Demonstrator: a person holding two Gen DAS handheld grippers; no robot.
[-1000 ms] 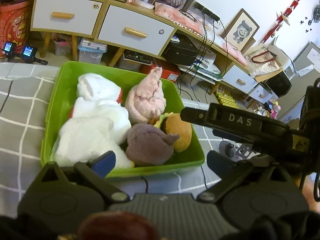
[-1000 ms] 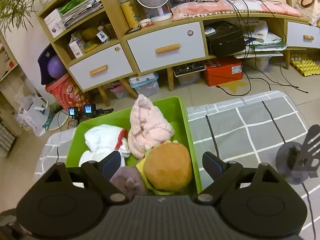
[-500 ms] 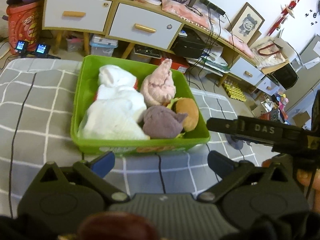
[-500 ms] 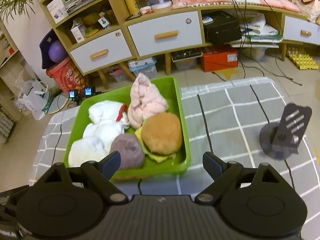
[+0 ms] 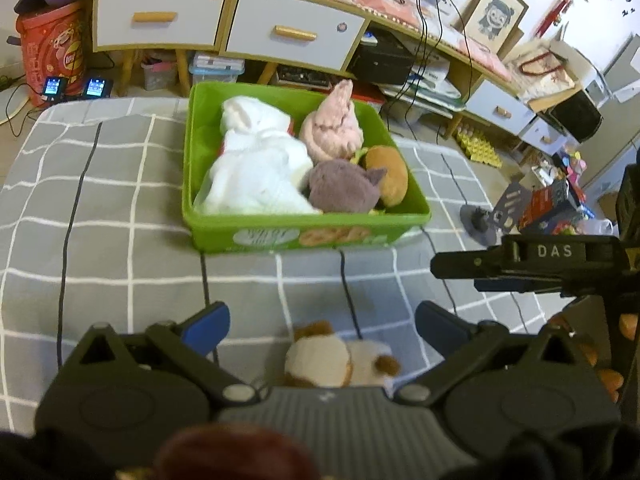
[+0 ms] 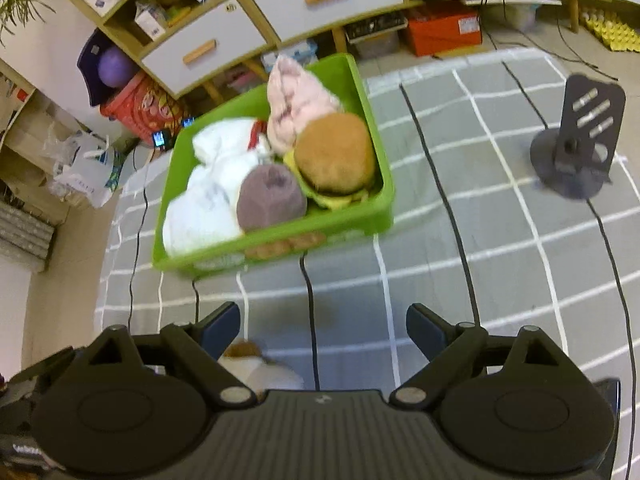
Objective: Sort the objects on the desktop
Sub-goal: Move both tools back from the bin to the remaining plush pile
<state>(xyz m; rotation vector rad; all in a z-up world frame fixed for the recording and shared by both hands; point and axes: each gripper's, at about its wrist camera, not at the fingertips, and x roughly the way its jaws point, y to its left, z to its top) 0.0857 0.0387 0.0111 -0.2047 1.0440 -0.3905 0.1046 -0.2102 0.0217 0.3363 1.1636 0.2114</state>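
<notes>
A green bin (image 5: 256,236) (image 6: 348,224) on the grey checked cloth holds white plush (image 5: 256,168), a pink plush (image 5: 332,128), a purple plush (image 6: 270,196) and a burger plush (image 6: 334,154). A small brown-and-white plush (image 5: 332,360) (image 6: 256,368) lies on the cloth in front of the bin. My left gripper (image 5: 322,322) stands open above that plush, apart from it. My right gripper (image 6: 322,328) is open too, with the plush low at its left finger and nothing pressed between the pads. The right gripper's body (image 5: 560,260) shows at the right of the left wrist view.
A black stand (image 6: 576,148) (image 5: 492,212) sits on the cloth right of the bin. Black cables (image 6: 310,300) run across the cloth. Beyond the table's far edge are drawer cabinets (image 5: 224,24), boxes and a red tub (image 5: 52,52).
Both grippers have drawn back from the bin, which now lies farther off and smaller. The small brown-and-white plush has come into view below both grippers. Jaws stay open.
</notes>
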